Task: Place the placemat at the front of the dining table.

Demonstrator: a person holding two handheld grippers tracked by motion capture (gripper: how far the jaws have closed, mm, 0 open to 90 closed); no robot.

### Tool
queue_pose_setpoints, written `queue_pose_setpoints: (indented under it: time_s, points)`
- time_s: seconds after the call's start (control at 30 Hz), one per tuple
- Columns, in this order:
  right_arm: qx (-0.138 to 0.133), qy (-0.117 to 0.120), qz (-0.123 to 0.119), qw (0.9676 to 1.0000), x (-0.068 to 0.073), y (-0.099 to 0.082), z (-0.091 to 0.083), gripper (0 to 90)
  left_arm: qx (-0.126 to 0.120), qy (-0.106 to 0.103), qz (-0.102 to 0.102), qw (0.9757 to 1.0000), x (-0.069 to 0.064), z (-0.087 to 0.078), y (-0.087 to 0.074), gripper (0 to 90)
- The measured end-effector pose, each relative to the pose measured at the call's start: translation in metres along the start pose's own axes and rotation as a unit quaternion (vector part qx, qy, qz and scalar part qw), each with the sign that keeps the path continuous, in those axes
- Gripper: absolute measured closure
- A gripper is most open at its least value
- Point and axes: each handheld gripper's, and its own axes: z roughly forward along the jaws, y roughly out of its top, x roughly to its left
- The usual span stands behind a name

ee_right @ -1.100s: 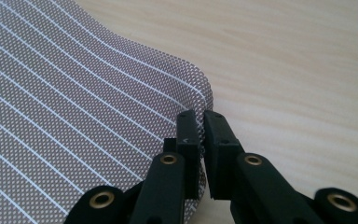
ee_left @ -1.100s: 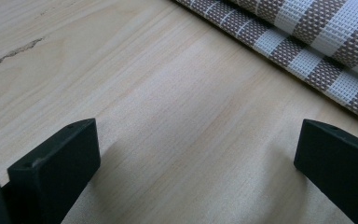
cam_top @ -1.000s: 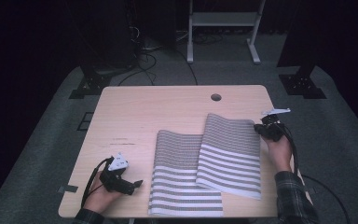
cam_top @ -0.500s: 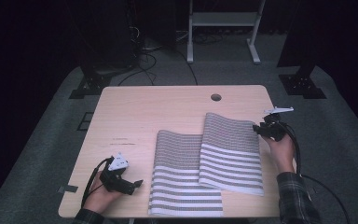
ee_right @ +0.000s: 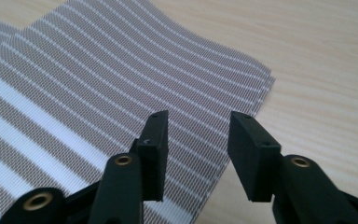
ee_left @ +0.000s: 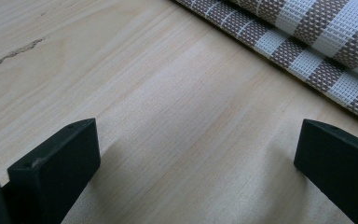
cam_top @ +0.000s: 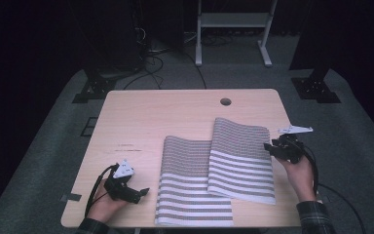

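Two brown-and-white striped woven mats lie on the wooden table. The right mat overlaps the right edge of the left mat. My right gripper hovers at the right mat's right edge. In the right gripper view, the right gripper is open over the mat's border; its jaws have just been opening, with nothing between them. My left gripper rests on bare wood at the near left, left of the mats. In the left gripper view, the left gripper stands wide open, and the mat lies beyond its jaws.
A round cable hole sits near the table's far edge. The far half and left side of the tabletop are bare wood. Beyond the table stand a white frame and loose cables on the dark floor.
My right gripper has opened off the right mat's edge and drawn back toward the near right. The mat's corner has settled on the table. The left gripper has stayed put.
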Motion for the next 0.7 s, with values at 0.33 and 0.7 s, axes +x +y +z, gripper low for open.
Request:
queue_pose_setpoints:
  time_s: [0.33,0.7]
  points:
    - [0.002,0.02,0.0,0.9998,0.016,-0.029,-0.029,53.3,-0.001,0.0,0.0,1.0,0.0,0.0,0.0,0.0]
    - [0.017,0.033,-0.002,0.9993,0.036,-0.076,-0.059,52.2,-0.001,0.0,0.0,1.0,0.0,0.0,0.0,0.0]
